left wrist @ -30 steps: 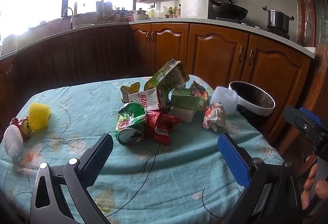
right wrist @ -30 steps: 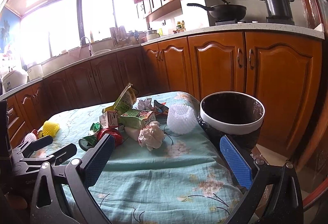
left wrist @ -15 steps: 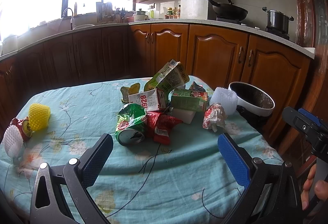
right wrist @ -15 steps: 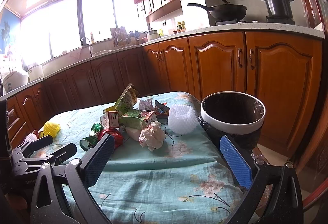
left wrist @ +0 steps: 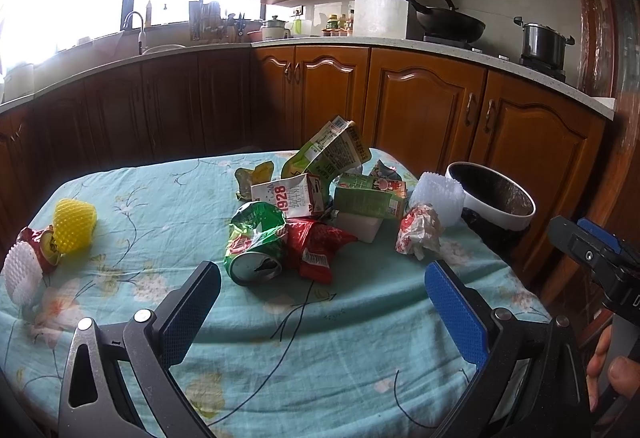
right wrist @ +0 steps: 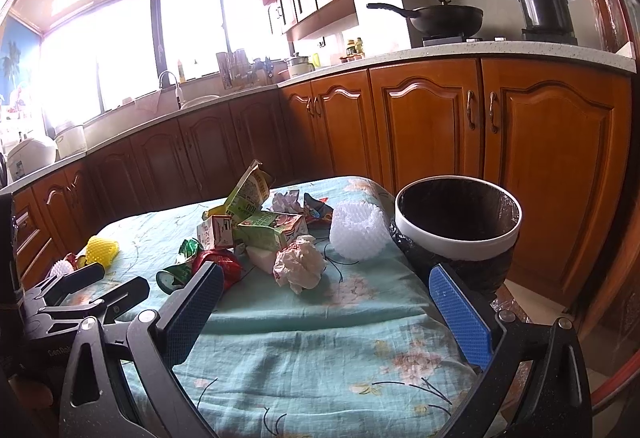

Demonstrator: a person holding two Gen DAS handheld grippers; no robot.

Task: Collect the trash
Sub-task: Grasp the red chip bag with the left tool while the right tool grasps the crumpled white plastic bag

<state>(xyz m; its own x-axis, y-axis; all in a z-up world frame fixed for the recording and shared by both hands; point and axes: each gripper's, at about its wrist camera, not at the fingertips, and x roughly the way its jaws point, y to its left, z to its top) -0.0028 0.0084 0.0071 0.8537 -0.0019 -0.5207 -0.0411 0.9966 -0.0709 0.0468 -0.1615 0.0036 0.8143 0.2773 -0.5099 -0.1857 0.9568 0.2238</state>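
Note:
A heap of trash lies mid-table on a teal flowered cloth (left wrist: pixel 328 350): a crushed green can (left wrist: pixel 256 242), a red snack bag (left wrist: pixel 316 246), a white "1928" carton (left wrist: pixel 290 195), a green juice box (left wrist: pixel 368 197), a crumpled paper wad (left wrist: pixel 418 232) (right wrist: pixel 298 264) and a white foam net (left wrist: pixel 438 195) (right wrist: pixel 356 234). A white-rimmed bin (left wrist: pixel 490 201) (right wrist: pixel 456 226) with a black liner stands off the table's right edge. My left gripper (left wrist: pixel 320 302) is open, short of the can. My right gripper (right wrist: pixel 322 300) is open too, near the paper wad.
A yellow foam net (left wrist: pixel 74 224), a red wrapper and another white net (left wrist: pixel 20 274) lie at the table's left end. Wooden cabinets (right wrist: pixel 440 125) run behind, with a wok and pot on the counter. A hand (left wrist: pixel 612 374) holds the right gripper's handle.
Almost nothing: both views have drifted very slightly, with both grippers still open over the near side of the table.

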